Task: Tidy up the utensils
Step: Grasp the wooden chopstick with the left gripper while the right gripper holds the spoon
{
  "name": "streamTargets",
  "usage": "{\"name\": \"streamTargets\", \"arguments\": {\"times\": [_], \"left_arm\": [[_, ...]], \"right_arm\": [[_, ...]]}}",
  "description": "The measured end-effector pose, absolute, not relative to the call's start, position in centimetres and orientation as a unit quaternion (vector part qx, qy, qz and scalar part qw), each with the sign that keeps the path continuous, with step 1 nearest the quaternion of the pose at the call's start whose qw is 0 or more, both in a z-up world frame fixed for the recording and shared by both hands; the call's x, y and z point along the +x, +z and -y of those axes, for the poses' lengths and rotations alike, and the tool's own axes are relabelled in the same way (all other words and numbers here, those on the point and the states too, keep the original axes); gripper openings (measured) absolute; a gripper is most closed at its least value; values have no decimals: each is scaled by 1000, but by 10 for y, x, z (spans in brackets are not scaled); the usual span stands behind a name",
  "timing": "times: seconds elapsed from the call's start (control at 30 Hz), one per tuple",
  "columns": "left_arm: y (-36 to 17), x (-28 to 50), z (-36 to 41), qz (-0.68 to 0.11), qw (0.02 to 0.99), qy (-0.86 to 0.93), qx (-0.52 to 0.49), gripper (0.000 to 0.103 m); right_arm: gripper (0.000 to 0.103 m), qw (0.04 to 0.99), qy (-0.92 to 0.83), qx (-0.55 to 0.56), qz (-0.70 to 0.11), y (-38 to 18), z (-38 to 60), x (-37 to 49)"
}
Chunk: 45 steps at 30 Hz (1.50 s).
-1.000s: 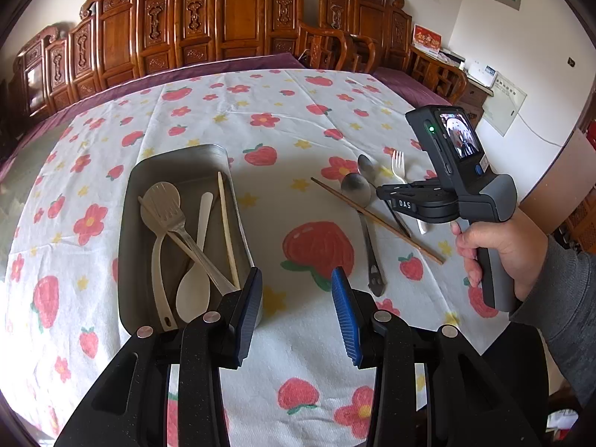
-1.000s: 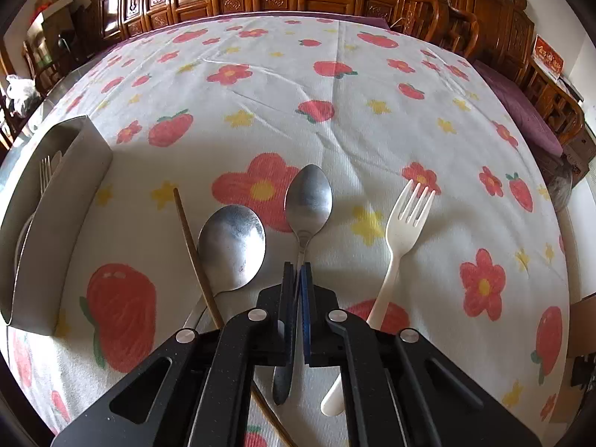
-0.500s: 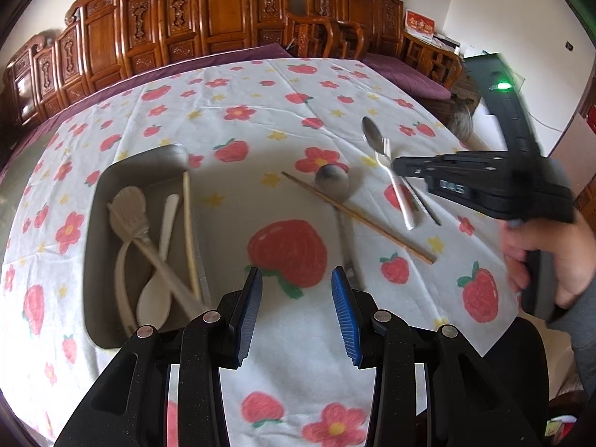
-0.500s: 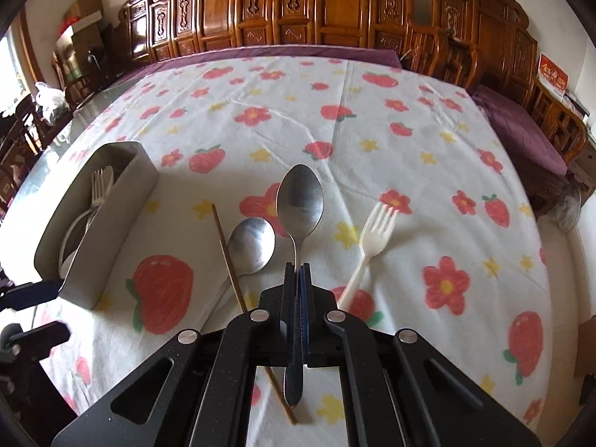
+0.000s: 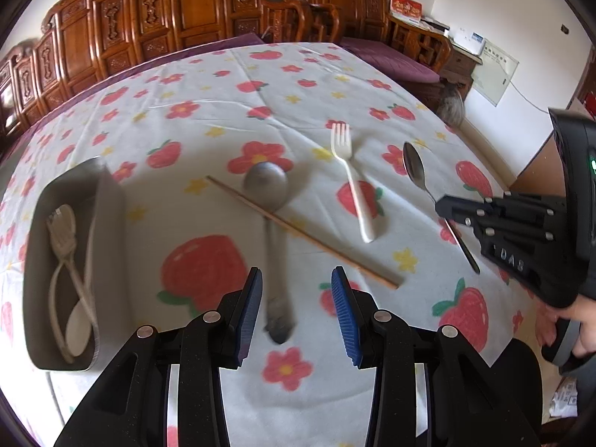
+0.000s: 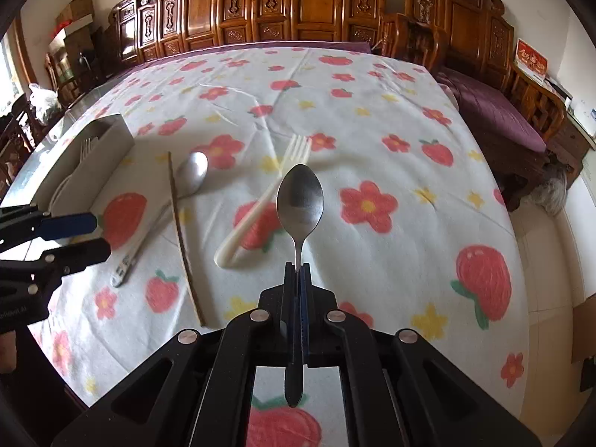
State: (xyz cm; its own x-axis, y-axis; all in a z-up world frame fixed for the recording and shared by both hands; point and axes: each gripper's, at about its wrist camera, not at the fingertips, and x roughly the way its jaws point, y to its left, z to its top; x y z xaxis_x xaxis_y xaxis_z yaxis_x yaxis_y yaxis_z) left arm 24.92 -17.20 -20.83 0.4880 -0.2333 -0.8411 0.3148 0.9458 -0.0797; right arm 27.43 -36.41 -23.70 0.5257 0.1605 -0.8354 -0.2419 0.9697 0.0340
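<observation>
In my left wrist view the tray sits at the left of the frame with utensils lying in it. To its right on the tablecloth a chopstick lies across a spoon, with the fork further right. At the right edge my right gripper holds a second spoon off the cloth, and the handle of the spoon on the cloth runs down between my left gripper's spread fingers at lower centre.

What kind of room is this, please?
Probably a home dining room: a large table under a strawberry-print cloth, carved wooden chairs along the wall, and cutlery such as a fork laid out.
</observation>
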Motion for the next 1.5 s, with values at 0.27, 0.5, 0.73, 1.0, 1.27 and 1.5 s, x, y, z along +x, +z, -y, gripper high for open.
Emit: {"name": "streamTargets", "arguments": {"times": [0.27,0.5,0.73,1.0,1.27,1.5], "left_arm": [[-228,273,197,-502,850,-158,23,37],[-243,287,210,-517,843,-148,21,31],[-252,294,213,-527,840,-128,23,24],[-251,282,203,-544,830,-122,18,15],[-252,273,184,-559,822,-111,-7,10],[-245,263,172,-556,824,-106,-17,4]], "right_arm": [[4,870,107,-32,-481,-254,381,271],[4,870,111,-15,-480,-254,385,272],[4,871,117,-7,-476,-250,385,270],[4,877,130,-11,-463,-236,376,265],[4,877,144,-20,-458,-230,364,260],[4,874,156,-24,-459,-230,356,256]]}}
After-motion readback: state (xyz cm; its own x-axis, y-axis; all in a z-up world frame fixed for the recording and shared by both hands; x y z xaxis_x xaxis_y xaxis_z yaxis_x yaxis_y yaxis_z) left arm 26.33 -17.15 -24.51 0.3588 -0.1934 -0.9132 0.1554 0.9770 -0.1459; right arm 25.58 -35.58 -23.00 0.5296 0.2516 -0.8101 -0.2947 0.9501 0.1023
